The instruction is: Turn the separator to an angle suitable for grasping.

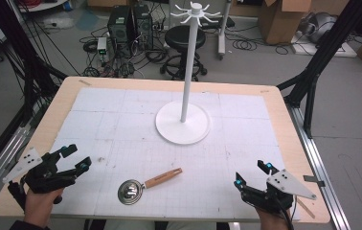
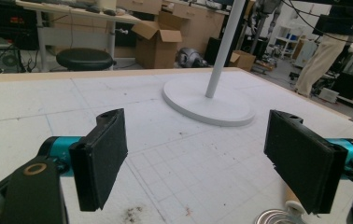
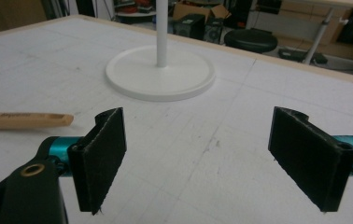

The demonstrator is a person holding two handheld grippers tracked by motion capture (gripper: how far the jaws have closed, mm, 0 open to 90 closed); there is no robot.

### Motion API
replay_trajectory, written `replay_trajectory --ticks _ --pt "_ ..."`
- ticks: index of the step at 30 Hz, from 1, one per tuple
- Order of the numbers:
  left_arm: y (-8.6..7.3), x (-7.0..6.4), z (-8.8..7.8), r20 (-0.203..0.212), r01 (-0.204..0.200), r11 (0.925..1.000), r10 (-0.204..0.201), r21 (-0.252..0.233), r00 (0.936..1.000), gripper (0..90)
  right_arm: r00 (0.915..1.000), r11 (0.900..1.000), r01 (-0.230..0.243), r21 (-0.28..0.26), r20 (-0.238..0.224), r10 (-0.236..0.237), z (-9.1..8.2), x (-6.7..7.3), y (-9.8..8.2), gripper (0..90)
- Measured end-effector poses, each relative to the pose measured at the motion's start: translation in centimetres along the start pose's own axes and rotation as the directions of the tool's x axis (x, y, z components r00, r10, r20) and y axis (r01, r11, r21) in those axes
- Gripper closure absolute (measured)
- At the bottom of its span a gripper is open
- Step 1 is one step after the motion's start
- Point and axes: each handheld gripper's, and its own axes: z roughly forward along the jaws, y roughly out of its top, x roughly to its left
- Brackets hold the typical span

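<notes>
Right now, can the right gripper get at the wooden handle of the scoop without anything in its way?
Probably yes. The right gripper is open and holds nothing, and the scoop lies flat between the two grippers with bare table from its handle to the right gripper. The white stand sits farther back, off that path.

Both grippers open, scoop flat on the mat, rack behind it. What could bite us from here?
1. The scoop lies flat on the mat with its round wooden handle low; a pinch by the right gripper or left gripper may roll or slip it.
2. The rack is tall on one thin pole; a bump while hanging could rock it.
3. Its hooks look small, so the scoop might miss and drop.
</notes>
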Motion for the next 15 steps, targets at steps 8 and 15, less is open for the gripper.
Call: replay_trajectory --ticks 8,15 --pt "0.0 -0.3 0.3 0.016 -0.011 0.9999 0.011 0.007 0.9998 21.7 0.9975 0.997 -0.055 -0.061 -0.048 0.052 -1.1 -0.4 0.0 24.0" --pt "0.0 -0.5 0.7 0.016 -0.028 0.9995 0.028 0.015 0.9995 21.7 0.9920 0.993 -0.110 -0.045 -0.067 0.107 -1.1 -1.0 -0.3 24.6"
